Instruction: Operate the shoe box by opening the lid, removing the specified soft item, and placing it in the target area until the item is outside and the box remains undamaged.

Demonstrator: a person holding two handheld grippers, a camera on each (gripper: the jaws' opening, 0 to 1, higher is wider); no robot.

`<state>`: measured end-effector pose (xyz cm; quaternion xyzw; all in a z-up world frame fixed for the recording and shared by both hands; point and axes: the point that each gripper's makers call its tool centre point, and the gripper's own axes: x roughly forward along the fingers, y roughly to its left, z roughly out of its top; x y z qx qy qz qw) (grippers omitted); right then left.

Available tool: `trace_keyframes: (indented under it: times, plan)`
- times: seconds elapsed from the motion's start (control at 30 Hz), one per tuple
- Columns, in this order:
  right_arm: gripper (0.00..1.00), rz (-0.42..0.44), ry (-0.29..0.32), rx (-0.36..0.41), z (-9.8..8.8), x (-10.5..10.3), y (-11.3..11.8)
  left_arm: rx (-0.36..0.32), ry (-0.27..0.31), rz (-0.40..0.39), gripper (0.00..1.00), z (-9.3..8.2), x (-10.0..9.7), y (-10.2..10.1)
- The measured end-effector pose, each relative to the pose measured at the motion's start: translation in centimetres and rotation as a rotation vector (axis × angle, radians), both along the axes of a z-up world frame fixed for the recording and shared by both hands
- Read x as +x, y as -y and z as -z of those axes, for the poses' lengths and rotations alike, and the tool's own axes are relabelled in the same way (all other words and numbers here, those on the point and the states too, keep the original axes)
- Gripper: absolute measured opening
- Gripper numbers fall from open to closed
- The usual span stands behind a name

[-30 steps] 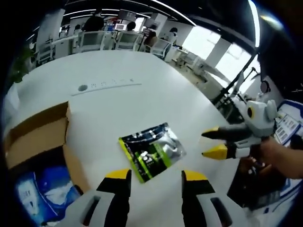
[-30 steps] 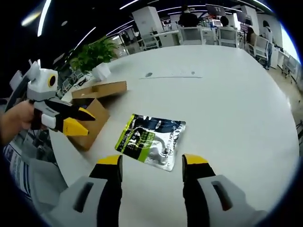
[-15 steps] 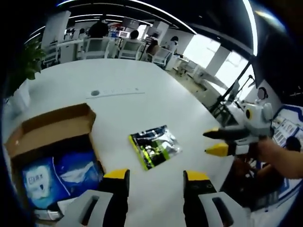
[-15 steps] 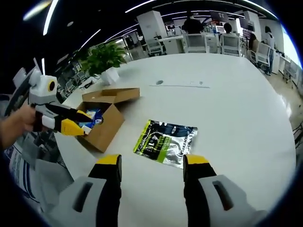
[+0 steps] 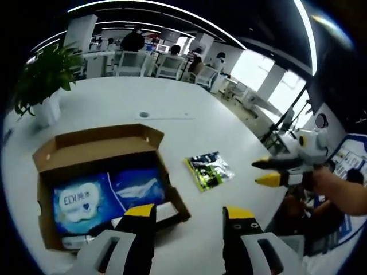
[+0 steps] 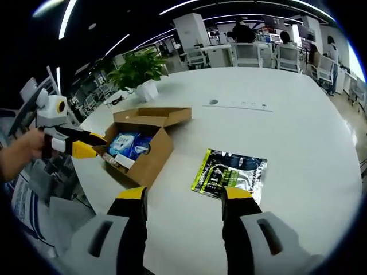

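Two hand-held grippers are up over the desk, and neither one is carrying anything. The left hand-held gripper (image 5: 189,213) hangs above the near edge of the shoe box (image 5: 103,189) with its jaws apart, nothing between them. The right hand-held gripper (image 6: 184,195) is the same story, jaws spread and empty, hovering just short of the packet (image 6: 230,175).

That shoe box sits with its lid (image 5: 97,143) folded back flat, so the inside is on show: blue soft packs (image 5: 106,193) lying side by side in there. The green and silver packet lies flat on the desk (image 5: 172,103), out of the box and a little apart from it. My read is that it has been set there as the removed item, and the grippers being raised and empty fits a job close to finished. The cardboard looks sound from here, no tears that I can make out.

Surface is a big round white desk, smooth and glossy. A potted plant (image 5: 43,77) stands at its edge. Beyond, an open office with chairs, seated people and ceiling strip lights.
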<state>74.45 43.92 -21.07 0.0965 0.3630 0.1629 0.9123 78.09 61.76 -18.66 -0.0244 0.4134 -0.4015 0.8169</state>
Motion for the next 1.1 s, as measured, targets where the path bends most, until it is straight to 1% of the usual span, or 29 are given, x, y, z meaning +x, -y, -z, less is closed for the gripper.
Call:
trace_keyframes:
  times: [0.1,0.27,0.33,0.37,0.47,0.57,0.63,0.67,0.73,0.9,1.1]
  plan:
    - [0.48,-0.012,0.002,0.001,-0.2,0.4,-1.7,0.003,-0.006,-0.006,0.47,0.1,0.4,-1.9]
    - [0.46,-0.033,0.002,0.006,-0.1,1.7,-4.6,-0.001,-0.002,-0.026,0.47,0.2,1.4,-4.4]
    - [0.45,-0.042,0.004,0.008,-0.3,2.1,-6.3,-0.002,-0.004,-0.034,0.47,0.3,1.9,-5.5]
    - [0.44,-0.044,0.005,0.009,-0.3,2.3,-6.8,-0.003,-0.004,-0.035,0.47,0.3,2.0,-5.7]
    - [0.43,-0.052,0.009,0.009,-0.3,3.4,-8.4,-0.008,-0.004,-0.045,0.46,0.5,2.8,-7.3]
    - [0.41,-0.06,0.009,0.012,-0.2,4.1,-10.5,-0.01,-0.014,-0.047,0.46,0.9,3.4,-8.6]
    - [0.41,-0.064,0.013,0.021,-0.1,4.8,-12.0,-0.015,-0.018,-0.045,0.45,1.1,3.8,-9.3]
    - [0.4,-0.063,0.014,0.033,0.0,5.7,-12.8,-0.016,-0.02,-0.041,0.45,1.3,4.0,-9.7]
    - [0.4,-0.064,0.015,0.045,0.1,6.2,-14.3,-0.017,-0.023,-0.035,0.45,1.6,4.4,-10.3]
    - [0.38,-0.07,0.008,0.063,1.1,7.9,-17.7,-0.016,-0.034,-0.023,0.46,2.3,5.4,-11.9]
    - [0.34,-0.069,-0.018,0.072,2.8,8.9,-20.6,-0.021,-0.05,-0.013,0.46,3.3,6.4,-13.9]
